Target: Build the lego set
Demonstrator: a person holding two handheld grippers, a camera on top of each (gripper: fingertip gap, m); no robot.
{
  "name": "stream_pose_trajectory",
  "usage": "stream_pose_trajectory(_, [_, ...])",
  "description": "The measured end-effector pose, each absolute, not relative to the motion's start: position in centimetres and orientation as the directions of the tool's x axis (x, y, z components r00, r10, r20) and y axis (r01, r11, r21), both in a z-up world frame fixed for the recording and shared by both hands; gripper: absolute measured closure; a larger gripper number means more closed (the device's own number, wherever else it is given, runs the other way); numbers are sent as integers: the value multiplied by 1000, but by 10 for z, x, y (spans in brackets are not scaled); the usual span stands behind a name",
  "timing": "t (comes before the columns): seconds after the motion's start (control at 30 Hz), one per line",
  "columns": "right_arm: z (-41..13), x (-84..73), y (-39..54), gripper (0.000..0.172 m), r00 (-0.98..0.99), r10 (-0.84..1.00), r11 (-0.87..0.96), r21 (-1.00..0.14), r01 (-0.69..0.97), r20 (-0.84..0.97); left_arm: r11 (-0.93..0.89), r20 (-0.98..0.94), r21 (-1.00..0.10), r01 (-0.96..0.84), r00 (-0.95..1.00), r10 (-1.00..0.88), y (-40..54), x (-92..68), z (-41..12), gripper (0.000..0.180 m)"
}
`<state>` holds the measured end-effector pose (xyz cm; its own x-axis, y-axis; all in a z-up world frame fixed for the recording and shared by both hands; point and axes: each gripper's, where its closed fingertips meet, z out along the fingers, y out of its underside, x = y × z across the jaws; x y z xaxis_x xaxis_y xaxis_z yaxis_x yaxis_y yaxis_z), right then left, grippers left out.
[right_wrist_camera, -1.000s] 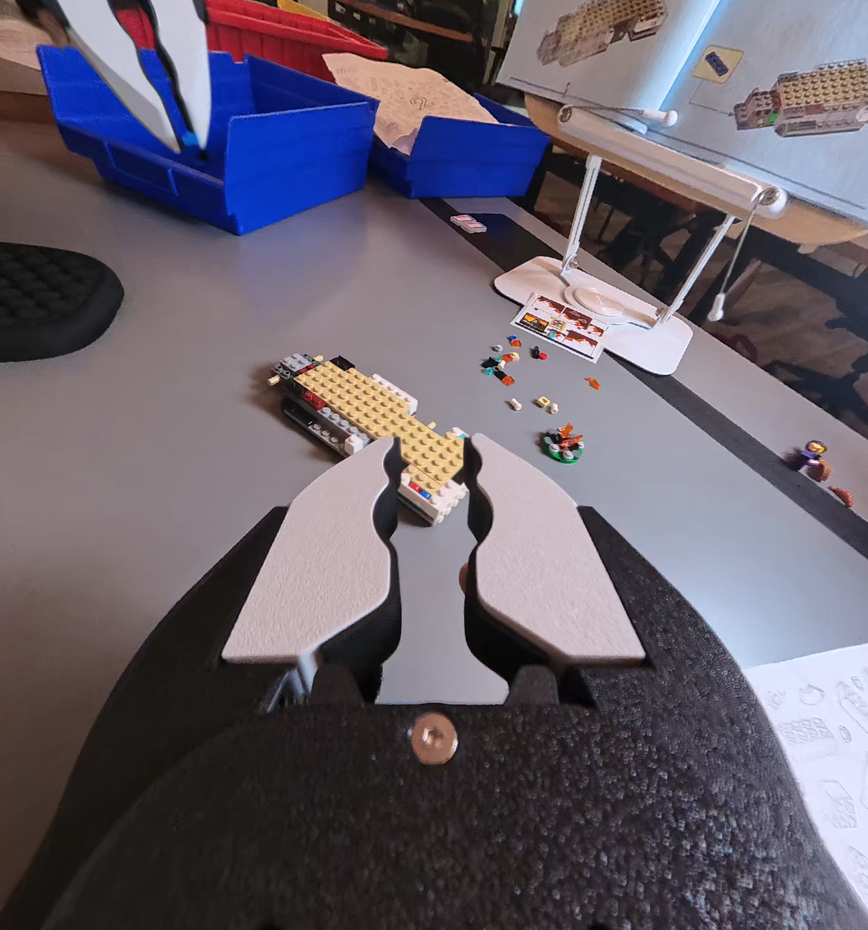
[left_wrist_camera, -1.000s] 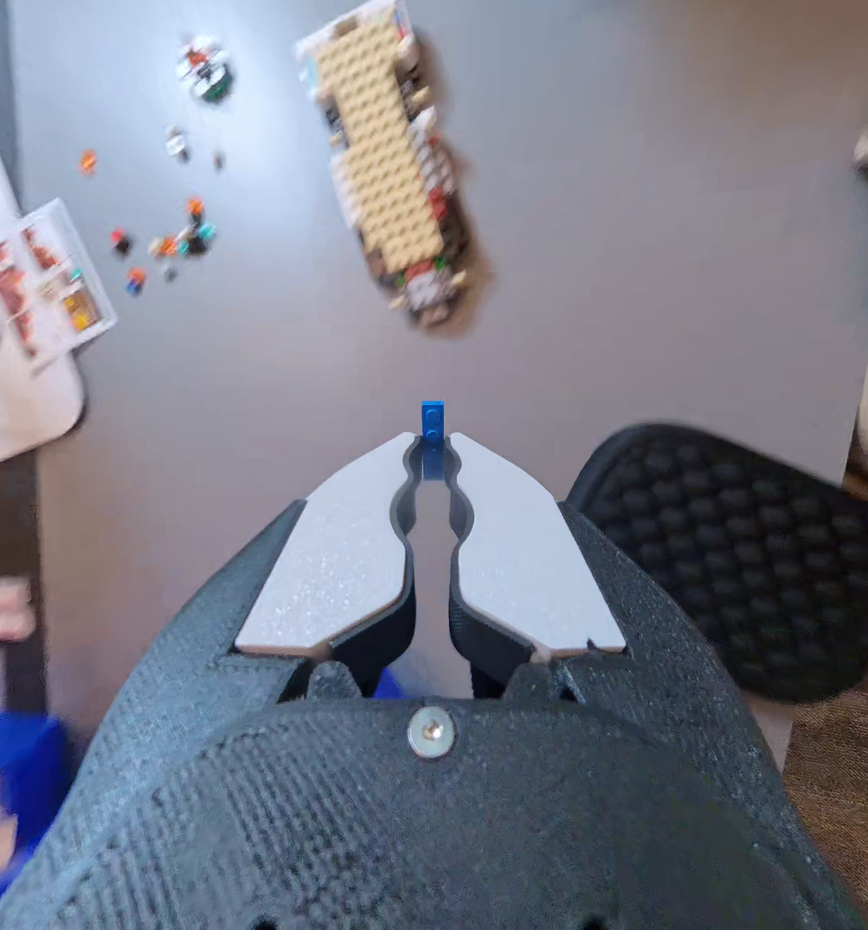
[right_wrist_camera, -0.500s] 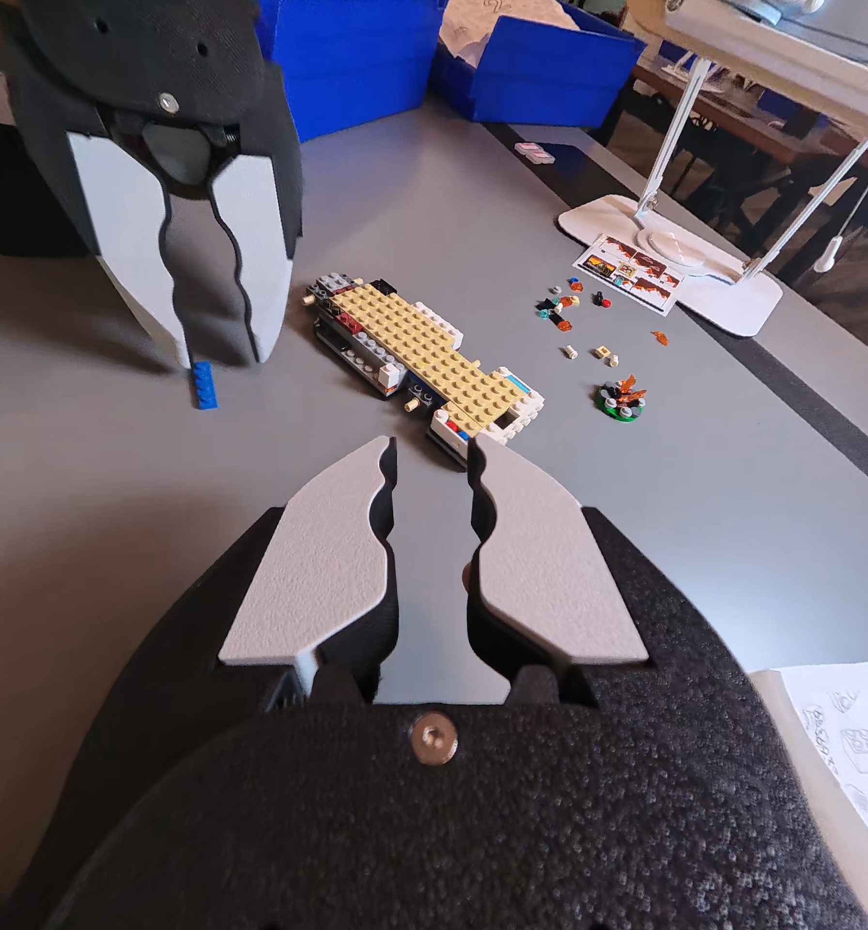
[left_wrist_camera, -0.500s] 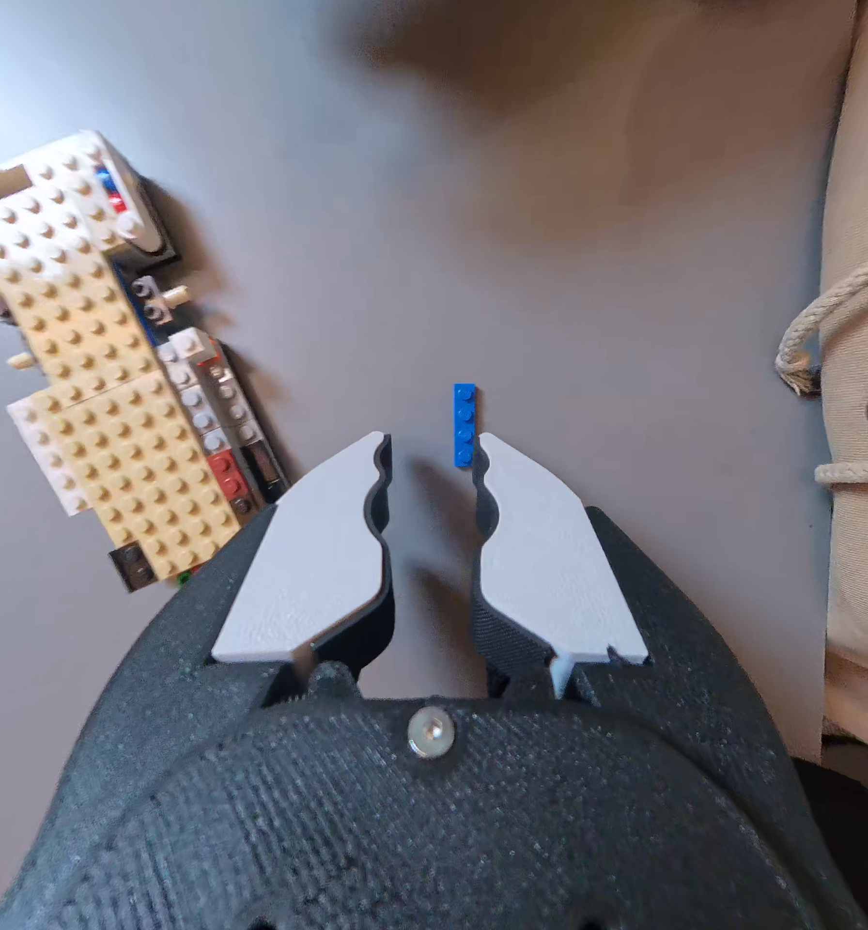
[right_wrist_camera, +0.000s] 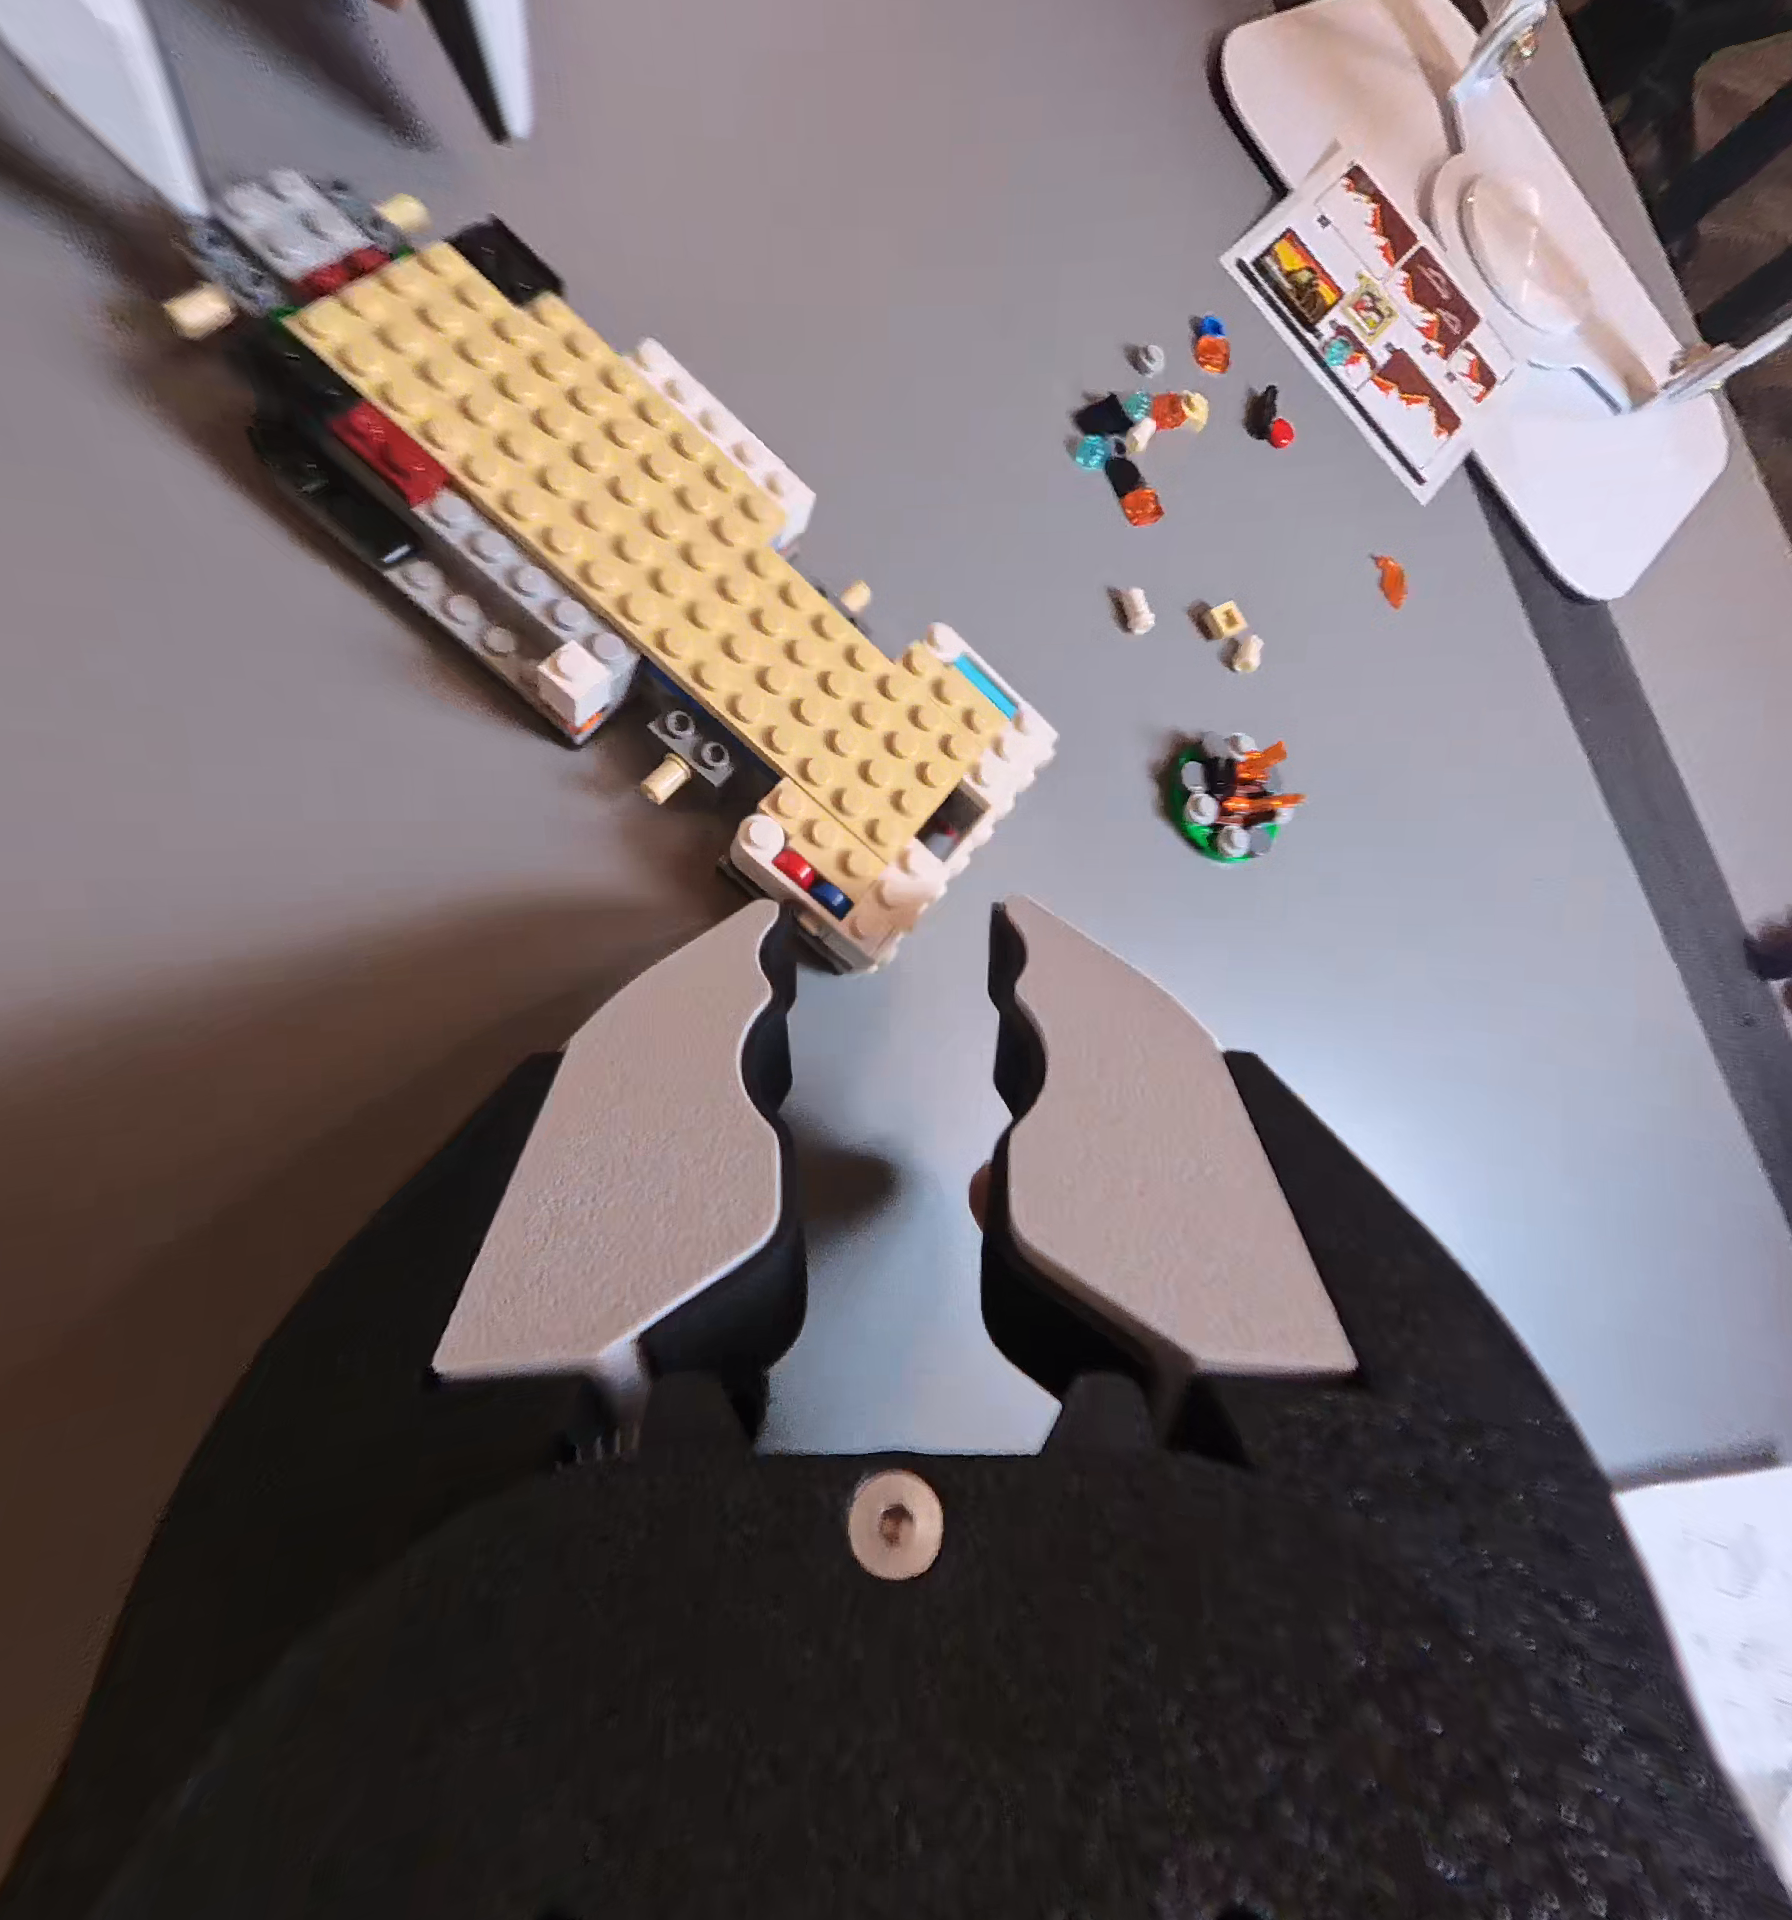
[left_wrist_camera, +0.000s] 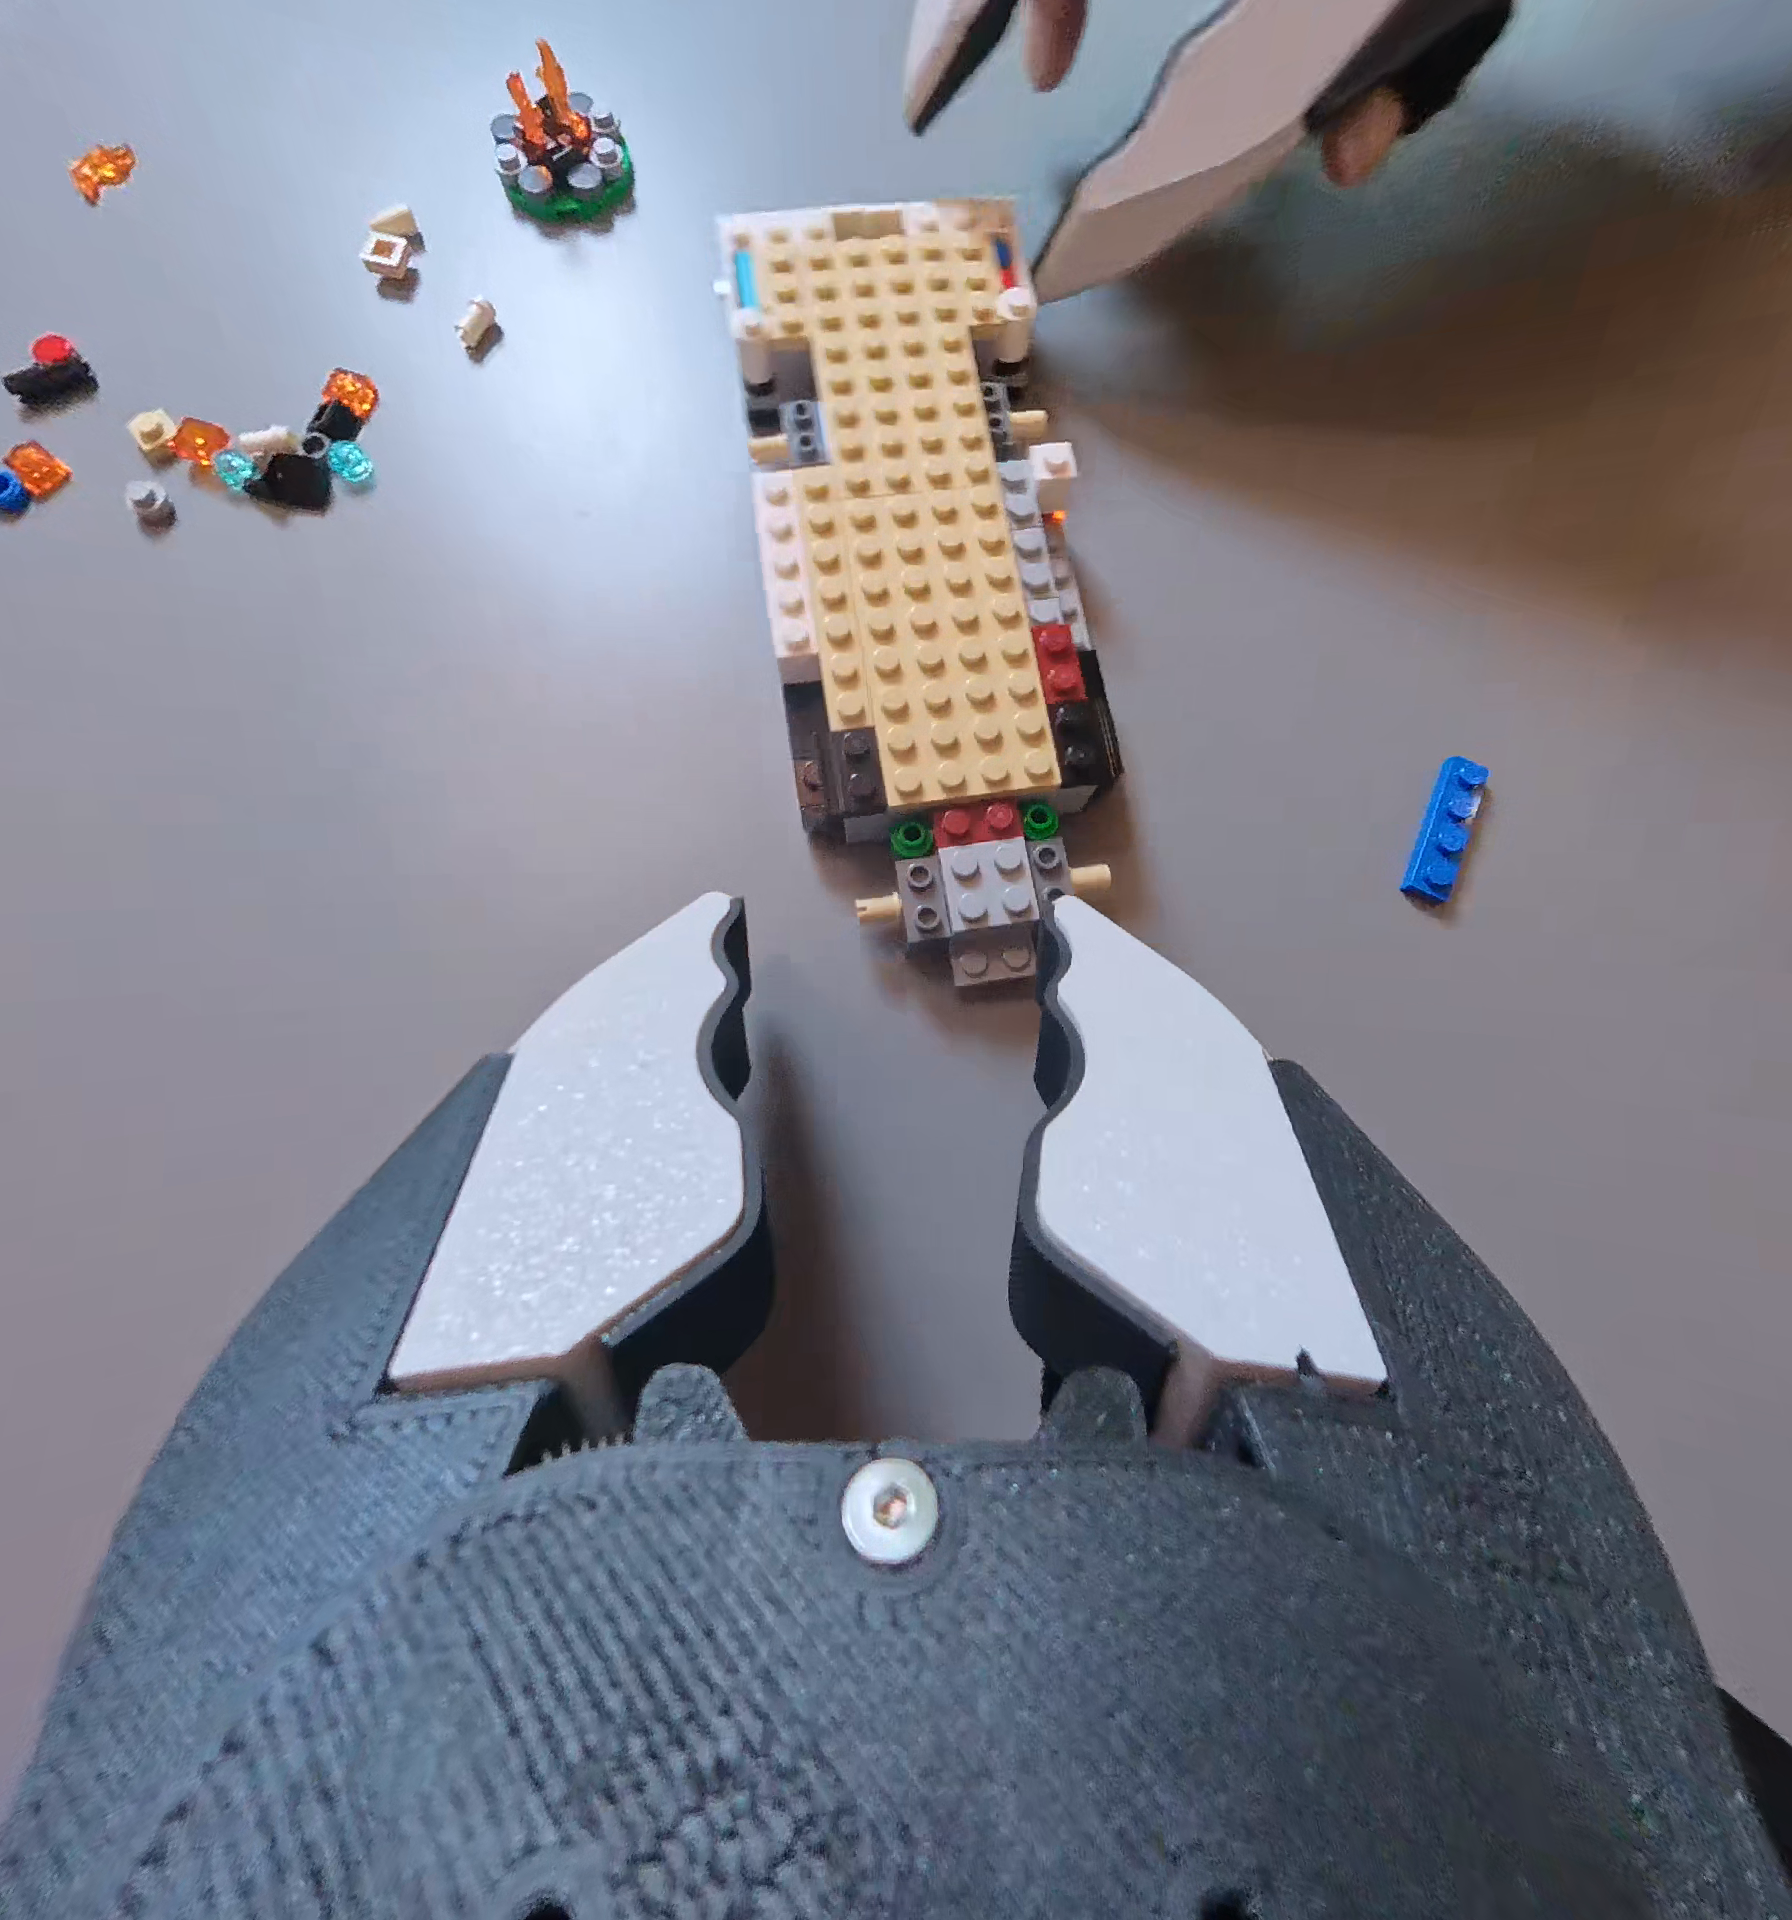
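A long tan-topped brick model [left_wrist_camera: 913, 540] lies on the grey table [left_wrist_camera: 352, 727]; it also shows in the right wrist view [right_wrist_camera: 622, 540]. My left gripper [left_wrist_camera: 892, 920] is open and empty, its fingertips just short of the model's grey near end. A small blue plate [left_wrist_camera: 1445, 828] lies loose on the table to the right of the model. My right gripper [right_wrist_camera: 887, 920] is open and empty, close to the model's white end; it also shows, blurred, at the top of the left wrist view [left_wrist_camera: 1162, 166].
Several small loose pieces [left_wrist_camera: 248, 447] and a round green piece with orange flames [left_wrist_camera: 559, 145] lie left of the model. A white stand base [right_wrist_camera: 1557, 343] with a sticker sheet [right_wrist_camera: 1359, 312] is at the far right. Paper [right_wrist_camera: 1765, 1662] lies at the lower right. Tip to tip, the grippers are about 15 centimetres apart.
My left gripper let go of the blue plate, which now lies on the table, opened wider and moved to the model's grey end. My right gripper opened a little and came up to the white end.
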<state>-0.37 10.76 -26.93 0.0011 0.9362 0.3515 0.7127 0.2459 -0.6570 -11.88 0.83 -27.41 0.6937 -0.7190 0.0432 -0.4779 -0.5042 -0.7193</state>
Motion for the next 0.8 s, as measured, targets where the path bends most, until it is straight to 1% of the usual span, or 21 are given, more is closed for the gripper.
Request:
stream_pose_trajectory(0.07, [-265,-10,118,136,22,933,240,-670,702,358,-492,30,-721,-487,688,-725,7,-118,-275,128])
stream_pose_trajectory(0.17, [-251,-16,112,136,57,955,189,-743,642,292,-478,46,-741,-471,675,-736,2,-115,-271,128])
stream_pose_trajectory(0.23, [-245,-15,92,136,21,972,175,-782,598,234,-475,58,-754,-455,673,-737,-1,-114,-271,129])
stream_pose_trajectory(0.33, [-244,-8,57,136,-60,987,159,-813,561,151,-480,81,-747,-460,653,-753,-6,-110,-278,130])
stream_pose_trajectory(0.47, [-249,0,9,137,-173,984,142,-807,574,49,-434,71,-759,-485,601,-796,-14,-94,-275,133])
stream_pose_trajectory(0.53, [-254,3,-8,139,-215,976,168,-787,594,46,-415,70,-775,-477,587,-806,-16,-91,-269,135])
stream_pose_trajectory(0.67, [-265,0,-37,141,-297,955,214,-751,625,25,-424,74,-792,-439,620,-781,-11,-100,-265,137])
stream_pose_trajectory(0.8, [-273,-13,-53,144,-342,940,251,-705,664,13,-396,52,-810,-432,620,-783,-12,-100,-260,139])
